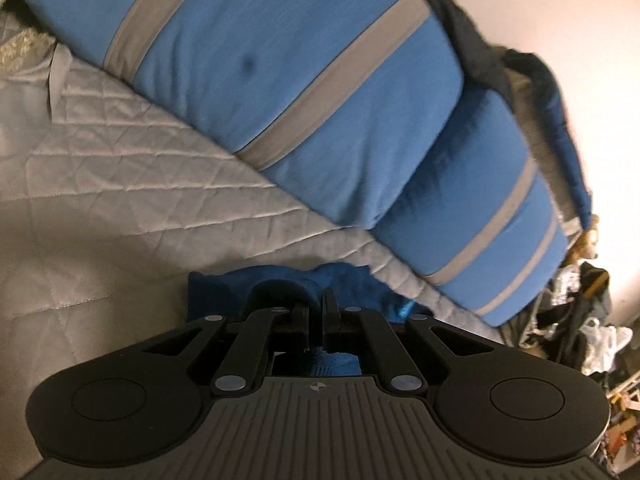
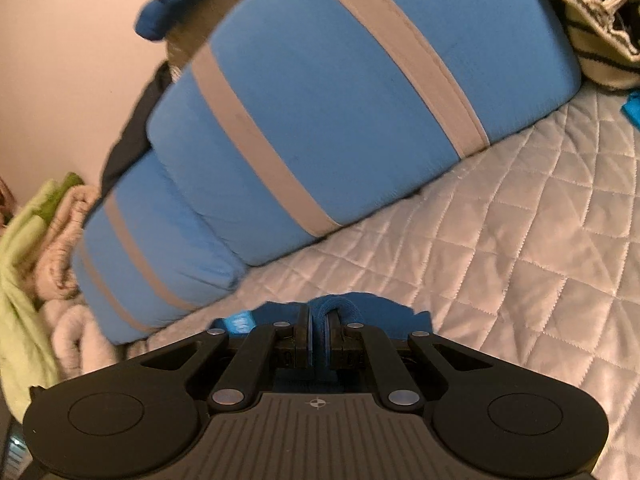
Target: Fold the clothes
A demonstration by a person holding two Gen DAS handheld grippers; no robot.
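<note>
While blue garment is pinched by left gripper and right gripper, soft limp fabric is best gripped at hem, 12 o'clock.

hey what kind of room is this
Probably a bedroom: a quilted grey bedspread, blue pillows with grey stripes against the wall, and a pile of towels or clothes beside them.

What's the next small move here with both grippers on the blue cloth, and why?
Probably lift both together and draw them apart to tension the edge. The left gripper and right gripper are each shut on a bunched fold of the blue garment, which sits crumpled low over the quilted bedspread, close to the striped blue pillows. It needs spreading before any fold.
</note>
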